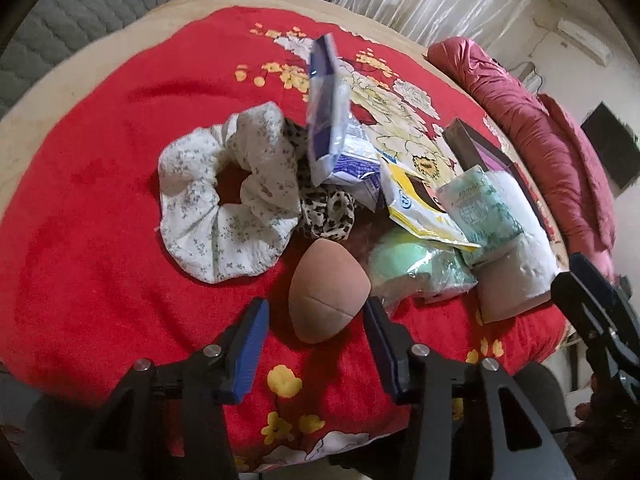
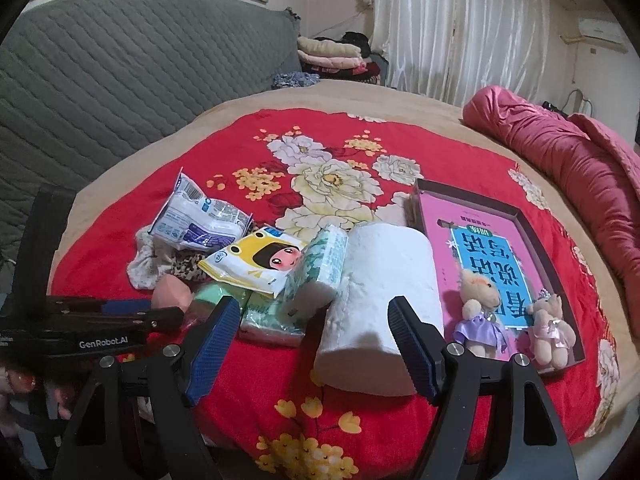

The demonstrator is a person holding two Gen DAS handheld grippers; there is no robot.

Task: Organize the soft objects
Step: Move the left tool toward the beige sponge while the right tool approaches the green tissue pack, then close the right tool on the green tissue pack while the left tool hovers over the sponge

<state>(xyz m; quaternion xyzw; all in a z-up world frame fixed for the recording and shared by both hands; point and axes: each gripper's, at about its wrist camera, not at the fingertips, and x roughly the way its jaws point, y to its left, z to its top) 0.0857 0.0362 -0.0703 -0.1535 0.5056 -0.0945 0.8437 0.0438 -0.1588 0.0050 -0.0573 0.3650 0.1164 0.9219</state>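
Left tongs (image 1: 316, 320) spread around pink makeup sponge (image 1: 327, 292) on red floral blanket (image 1: 80, 216), pads not touching, right tongs (image 2: 314, 320) spread wide before white paper roll (image 2: 380, 292).

Pink sponge (image 1: 326, 294) (egg-shaped) beside floral scrunchie (image 1: 228, 204)

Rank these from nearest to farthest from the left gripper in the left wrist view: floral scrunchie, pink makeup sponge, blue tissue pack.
1. Pink makeup sponge, between the left gripper fingertips.
2. Floral scrunchie, beyond, to the left.
3. Blue tissue pack, farthest, propped up behind.
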